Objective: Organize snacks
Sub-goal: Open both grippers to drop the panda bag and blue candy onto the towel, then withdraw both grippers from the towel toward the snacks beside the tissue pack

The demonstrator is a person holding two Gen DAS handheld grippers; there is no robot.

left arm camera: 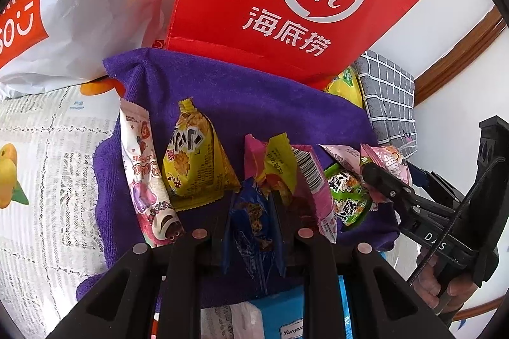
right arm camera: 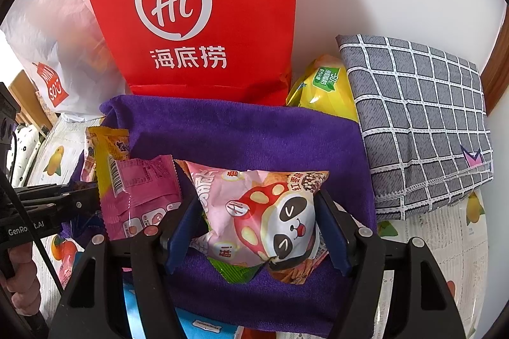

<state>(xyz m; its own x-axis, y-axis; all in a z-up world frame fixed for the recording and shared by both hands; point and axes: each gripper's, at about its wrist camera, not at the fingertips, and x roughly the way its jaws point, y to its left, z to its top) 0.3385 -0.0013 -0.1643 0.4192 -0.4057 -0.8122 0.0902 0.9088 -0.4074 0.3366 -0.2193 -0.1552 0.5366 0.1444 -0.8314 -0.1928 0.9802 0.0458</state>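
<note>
Left gripper (left arm camera: 253, 221) clenched on a blue snack packet (left arm camera: 251, 230), packet pinched between both fingers and standing upright over the purple towel (left arm camera: 254, 97). Right gripper (right arm camera: 257, 221) clamped on a pink panda-print snack packet (right arm camera: 264, 218), blue finger pads (right arm camera: 181, 227) pressing its two sides, packet held just above the towel near its near edge. Same right gripper visible in the left wrist view at the right, its tips on that pink packet (left arm camera: 386, 162). Spread across the towel, left to right in the left wrist view: a long white strawberry-bear packet (left arm camera: 143, 176), a yellow pillow packet (left arm camera: 194, 160), a small yellow-and-red packet (left arm camera: 280, 167) overlapping a pink barcode packet (left arm camera: 313, 189), then a green packet (left arm camera: 348, 199) partly under the pink panda one. Red paper bag (right arm camera: 197, 14) with white "Hi" logo standing upright at the far edge of the towel, against the white wall. White plastic shopping bag (left arm camera: 79, 8) to its left, slumped. Yellow-green bag (right arm camera: 324, 87) wedged between the red bag and a folded grey checked cloth (right arm camera: 416, 116) at far right. Fruit-print lace tablecloth (left arm camera: 38, 167) under everything. Blue box (left arm camera: 286, 313) at the near edge, partly hidden by the left gripper body.
</note>
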